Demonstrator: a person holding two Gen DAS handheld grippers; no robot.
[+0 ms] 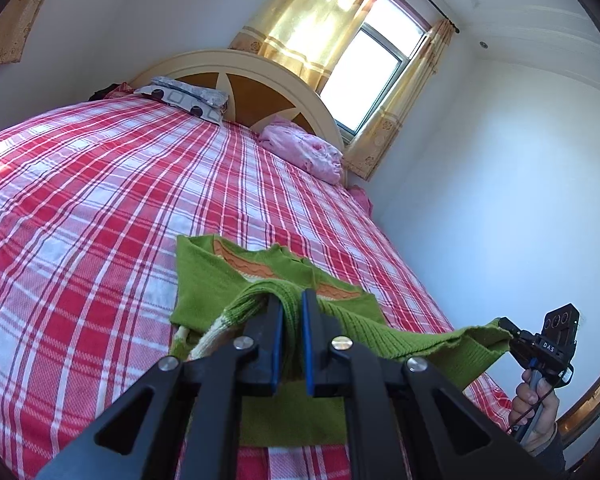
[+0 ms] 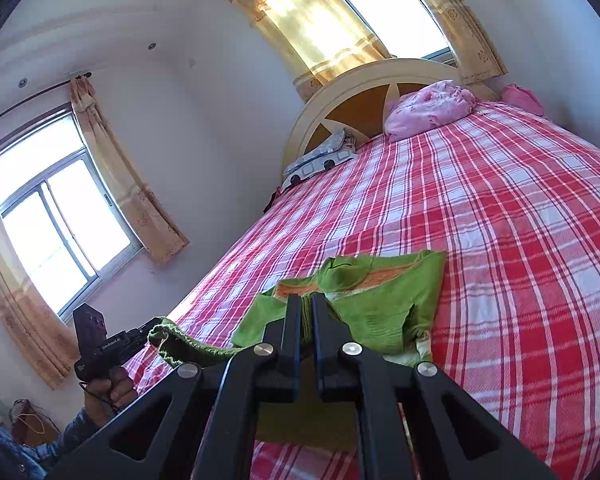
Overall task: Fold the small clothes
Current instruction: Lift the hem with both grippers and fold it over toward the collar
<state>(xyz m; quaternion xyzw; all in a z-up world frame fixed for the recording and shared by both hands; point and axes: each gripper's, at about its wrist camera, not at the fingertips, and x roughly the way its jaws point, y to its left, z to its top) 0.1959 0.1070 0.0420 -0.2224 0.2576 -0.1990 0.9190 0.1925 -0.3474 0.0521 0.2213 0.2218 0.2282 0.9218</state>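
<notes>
Green knit garment (image 1: pixel 268 280), ribbed, with an orange wavy band near its far edge and cream trim at the lower left, sits low centre in the left wrist view, partly flat on the bed, near edge lifted off it. In the right wrist view the same garment (image 2: pixel 384 300) is low centre, bunched, cream trim at its lower right.

Left gripper (image 1: pixel 291 308): jaws nearly closed, blue-lined pads clamped on a ribbed fold of the green knit, fabric squeezed between them. It also shows at lower left of the right wrist view (image 2: pixel 148 326), pinching a green knit edge, held by a hand (image 2: pixel 110 390) with a blue denim sleeve.

Right gripper (image 2: pixel 306 308): jaws closed, thin green fabric pinched in the narrow slit. In the left wrist view it is at lower right (image 1: pixel 506 328), gripping the knit's stretched corner, a hand (image 1: pixel 534 408) on its handle.

The knit edge spans taut between the two grippers, above the sheet.

Bed sheet (image 1: pixel 100 200), red-and-white plaid, fills most of both views. Pink bundle (image 1: pixel 304 148) and patterned grey pillow (image 1: pixel 184 96) lie by the cream headboard (image 1: pixel 236 64), upper centre. Window (image 1: pixel 372 64) with yellow curtains (image 1: pixel 308 12) behind. Second window (image 2: pixel 56 208) at left of the right wrist view.
</notes>
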